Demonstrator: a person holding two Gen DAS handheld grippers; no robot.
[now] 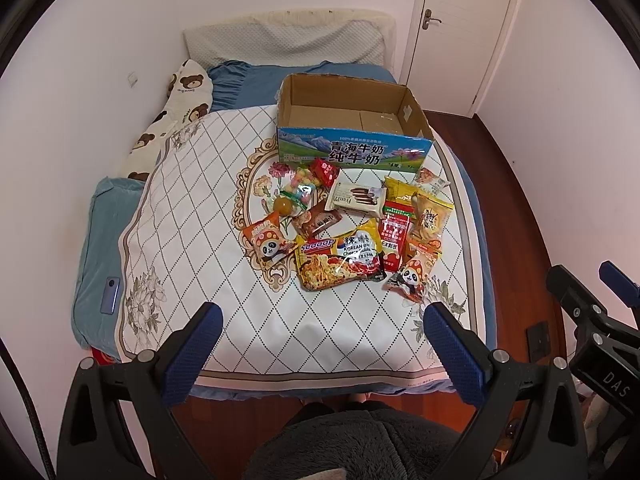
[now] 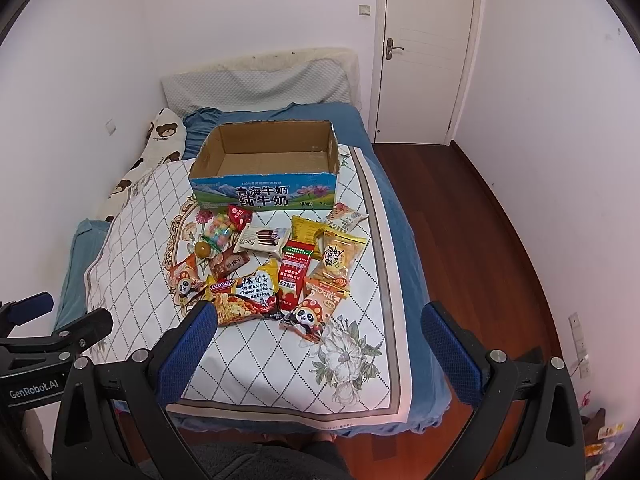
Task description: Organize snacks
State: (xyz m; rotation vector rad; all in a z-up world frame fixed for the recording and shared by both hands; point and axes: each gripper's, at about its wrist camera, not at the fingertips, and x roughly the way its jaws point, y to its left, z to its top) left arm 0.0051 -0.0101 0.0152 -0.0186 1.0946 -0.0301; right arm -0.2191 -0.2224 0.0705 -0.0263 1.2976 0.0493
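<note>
Both grippers hang above the foot of the bed (image 1: 280,332), fingers spread wide and holding nothing. In the left wrist view the left gripper (image 1: 322,316) sits at 6 o'clock, and the right gripper (image 1: 592,300) shows at 4 o'clock; in the right wrist view the right gripper (image 2: 320,316) is at 6 o'clock.

The snacks (image 1: 344,224) lie in a loose heap on the quilt (image 1: 192,184), near the centre of the left view. The open box (image 1: 354,120) stands just past them at 12 o'clock, nothing visible inside.

A noodle pack (image 1: 340,258) lies nearest the grippers, with a panda packet (image 1: 270,246) at its 9 o'clock and another panda packet (image 1: 412,274) at its 3 o'clock. A wafer pack (image 1: 358,198) lies in the middle, and a yellow bag (image 1: 432,216) at the heap's 3 o'clock edge. A phone (image 1: 110,296) rests on a blue cushion (image 1: 96,240) at 9 o'clock.
</note>
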